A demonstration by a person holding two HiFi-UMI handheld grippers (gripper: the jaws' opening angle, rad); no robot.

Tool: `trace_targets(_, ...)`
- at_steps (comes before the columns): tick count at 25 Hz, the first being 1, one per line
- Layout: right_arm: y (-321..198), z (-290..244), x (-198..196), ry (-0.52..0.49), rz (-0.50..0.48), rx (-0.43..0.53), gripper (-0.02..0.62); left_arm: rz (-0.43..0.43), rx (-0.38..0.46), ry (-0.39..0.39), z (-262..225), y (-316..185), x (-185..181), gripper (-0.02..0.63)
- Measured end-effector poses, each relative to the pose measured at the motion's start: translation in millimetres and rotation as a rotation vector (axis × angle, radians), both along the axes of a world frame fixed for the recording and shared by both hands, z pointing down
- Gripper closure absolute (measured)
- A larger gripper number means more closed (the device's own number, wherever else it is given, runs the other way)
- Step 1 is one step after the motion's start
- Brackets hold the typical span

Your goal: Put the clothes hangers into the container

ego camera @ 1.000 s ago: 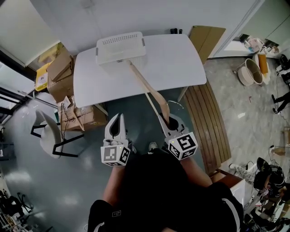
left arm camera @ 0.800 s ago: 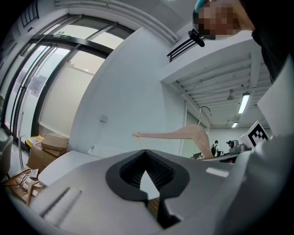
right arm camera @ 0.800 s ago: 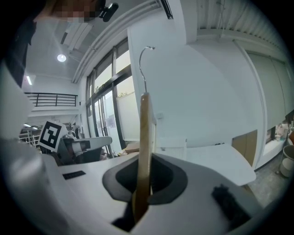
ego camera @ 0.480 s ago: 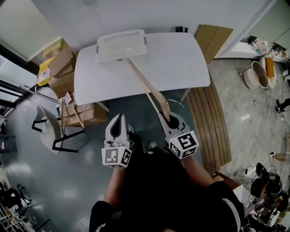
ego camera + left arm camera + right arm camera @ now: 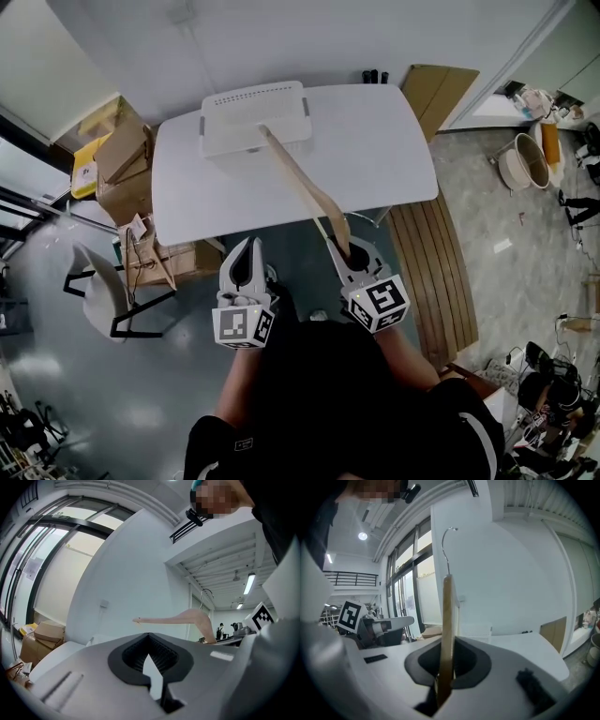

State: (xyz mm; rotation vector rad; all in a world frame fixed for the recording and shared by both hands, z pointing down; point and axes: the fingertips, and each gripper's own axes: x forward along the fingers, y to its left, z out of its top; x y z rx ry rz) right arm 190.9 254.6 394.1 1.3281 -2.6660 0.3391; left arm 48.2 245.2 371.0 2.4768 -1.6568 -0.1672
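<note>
Your wooden hanger [image 5: 302, 184] is pale with a thin metal hook. It runs diagonally from the lower centre toward the upper centre, one end clamped in your right tool [image 5: 344, 251]. The white container [image 5: 234, 124], perforated along its rim, sits on the table [image 5: 375, 141], upper centre.

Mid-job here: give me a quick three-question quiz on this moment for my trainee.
1. Multiple choice: the wooden hanger is clamped in A) the left tool, B) the right tool, C) neither.
2. True or false: the white container stands on the floor.
3. Short answer: what does the left tool hold?

Key: 1. B. 2. False; it stands on the white table. 3. Nothing.
</note>
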Motion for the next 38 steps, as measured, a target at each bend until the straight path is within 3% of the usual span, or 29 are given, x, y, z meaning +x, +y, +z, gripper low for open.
trace_targets(25, -152.5, 4.5, -114.1, 0.055, 0.044, -0.033, 0.575, 0.078, -0.025, 0.049, 5.6, -175.9, -115.3, 0.603)
trace_targets(38, -179.5, -1.6, -137.9, 0.065, 0.05, -0.044, 0.575, 0.13, -0.047, 0.101, 9.3, -211.4, -126.9, 0.603)
